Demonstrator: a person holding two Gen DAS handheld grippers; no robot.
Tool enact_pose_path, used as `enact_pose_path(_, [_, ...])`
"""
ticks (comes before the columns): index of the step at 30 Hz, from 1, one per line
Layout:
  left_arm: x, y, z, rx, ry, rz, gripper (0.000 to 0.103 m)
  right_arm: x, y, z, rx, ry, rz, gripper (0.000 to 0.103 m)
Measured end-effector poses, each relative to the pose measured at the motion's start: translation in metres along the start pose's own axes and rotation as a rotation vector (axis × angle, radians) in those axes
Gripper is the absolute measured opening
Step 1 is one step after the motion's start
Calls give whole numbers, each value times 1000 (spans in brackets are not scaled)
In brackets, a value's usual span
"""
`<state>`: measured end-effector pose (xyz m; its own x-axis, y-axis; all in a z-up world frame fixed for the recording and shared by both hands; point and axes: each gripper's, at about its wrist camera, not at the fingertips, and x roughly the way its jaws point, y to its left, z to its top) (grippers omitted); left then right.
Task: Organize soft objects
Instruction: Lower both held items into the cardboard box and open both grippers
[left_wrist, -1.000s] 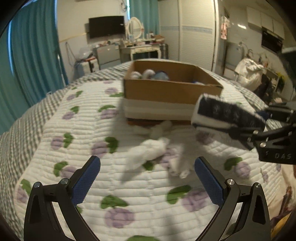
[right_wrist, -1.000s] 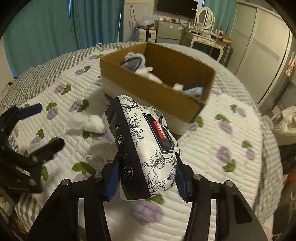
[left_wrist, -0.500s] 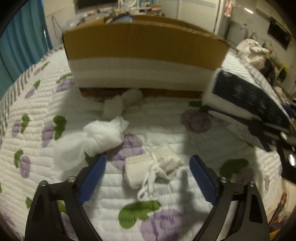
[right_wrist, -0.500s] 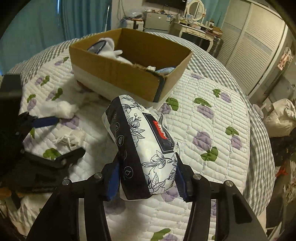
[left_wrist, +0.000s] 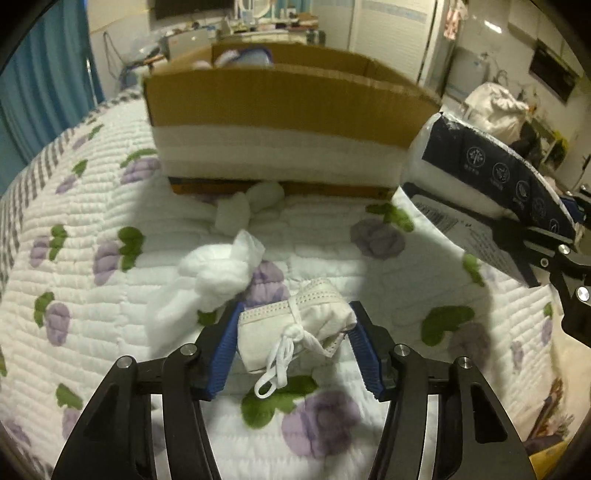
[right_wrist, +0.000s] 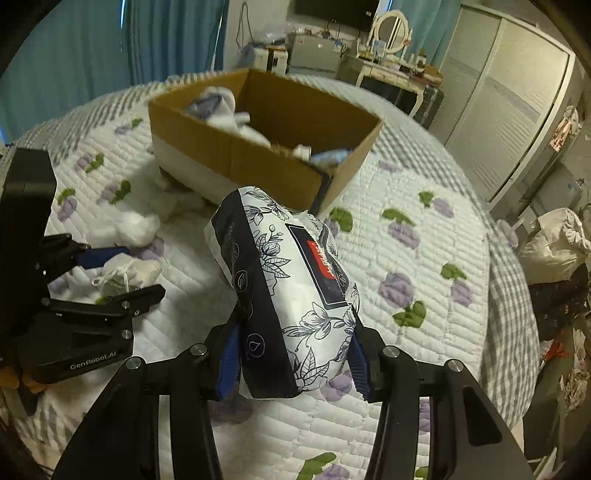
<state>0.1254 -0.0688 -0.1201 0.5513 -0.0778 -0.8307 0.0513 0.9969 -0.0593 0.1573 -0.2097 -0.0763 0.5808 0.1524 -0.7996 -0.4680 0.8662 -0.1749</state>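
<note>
Since a second ago, the left claw (left_wrist: 293, 345) has dipped toward the bed, and its jaws, wide apart then, have just been closing around a rolled face mask (left_wrist: 295, 328). Both blue ribbed pads (left_wrist: 225, 350) now touch the ends of the roll, pinching it where it lies on the quilt. This claw points steeply down, with its black arms filling the near edge of the left wrist view. The mask is white, soft and pleated, bound into a short bundle by its own elastic loops, which trail toward the camera.

Just to the far left of the mask sits a fluffy white tuft of cotton (left_wrist: 218, 273), and farther on, a smaller wad (left_wrist: 251, 206) rests against the foot of the cardboard box (left_wrist: 280, 99). The box is open-topped, brown, with a white band along its lower wall, and holds pale soft items. It stands on the far part of the bed quilt (left_wrist: 74, 295), which is white, stitched in ridges and printed with purple flowers and green leaves.

The right claw (right_wrist: 291, 354) also tilts downward and is clamped on a tissue pack (right_wrist: 291, 288), held in the air over the quilt to the right of the mask and near the box. The pack is a plump, glossy plastic pillow shape, white with black floral line drawings, a dark navy side panel and a red label.
</note>
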Motion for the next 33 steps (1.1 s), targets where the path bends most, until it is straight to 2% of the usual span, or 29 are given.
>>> enact_pose_path(7, [-60, 10, 9, -3, -111, -6, 56, -47, 6, 9, 62, -110, 18, 48])
enact_pose_path(11, [-91, 11, 32, 9, -199, 0, 56, -73, 2, 20, 110, -188, 25, 48])
enact_pose_path(15, [-106, 14, 65, 14, -274, -4, 56, -97, -4, 46, 125, -258, 37, 48])
enact_pose_path(20, [-111, 22, 107, 21, -340, 4, 56, -112, -9, 94, 106, -334, 34, 48])
enact_pose_path(26, [-81, 29, 156, 45, -371, 22, 56, -85, -23, 146, 155, -353, 61, 48])
enact_pose_path(29, [-59, 30, 173, 63, -363, 16, 56, -48, -34, 166, 214, -324, 99, 48])
enact_pose_path(33, [-19, 33, 190, 95, -339, 41, 56, 4, -49, 175, 285, -257, 151, 48])
